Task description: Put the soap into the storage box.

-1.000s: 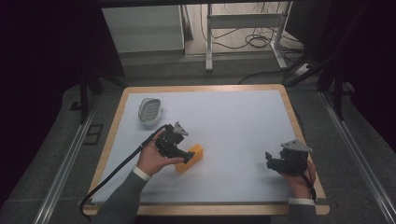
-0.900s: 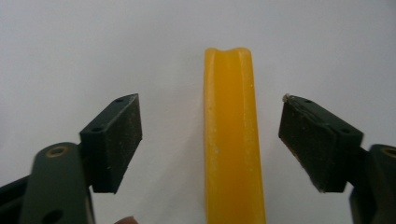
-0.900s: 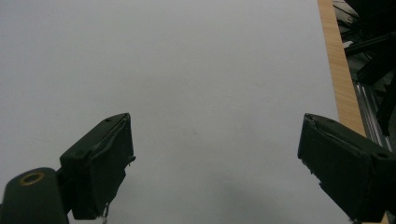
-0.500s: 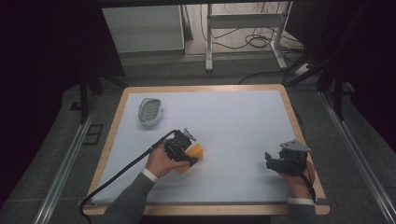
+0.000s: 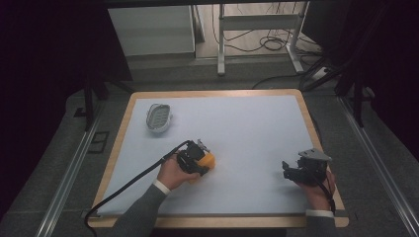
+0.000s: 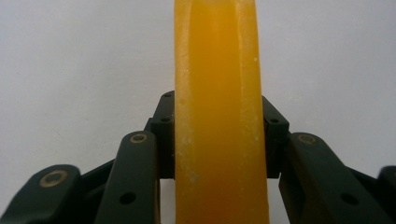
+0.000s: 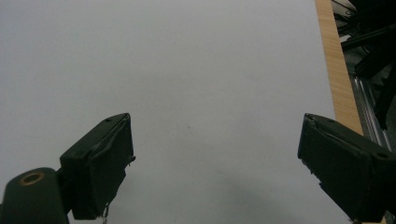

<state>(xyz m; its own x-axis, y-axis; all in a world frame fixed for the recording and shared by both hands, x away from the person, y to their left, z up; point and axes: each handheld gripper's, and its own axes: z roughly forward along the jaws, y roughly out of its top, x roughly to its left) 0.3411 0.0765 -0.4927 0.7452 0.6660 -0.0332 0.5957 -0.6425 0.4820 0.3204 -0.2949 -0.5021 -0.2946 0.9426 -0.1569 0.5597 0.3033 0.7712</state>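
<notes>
An orange block (image 6: 217,116) is being gripped by the left tongs (image 5: 200,162) — just closed on it — while the right tongs (image 5: 296,173) are being held open over the worktop (image 5: 247,123).

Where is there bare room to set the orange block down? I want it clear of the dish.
Bare mat between the orange block and right gripper, and along the far edge. Crowded only near the oval dish, far left.

orange block (image 5: 208,160) — black jaws; pale blue table (image 5: 247,128), wooden rim — grey dish (image 5: 159,117).
</notes>
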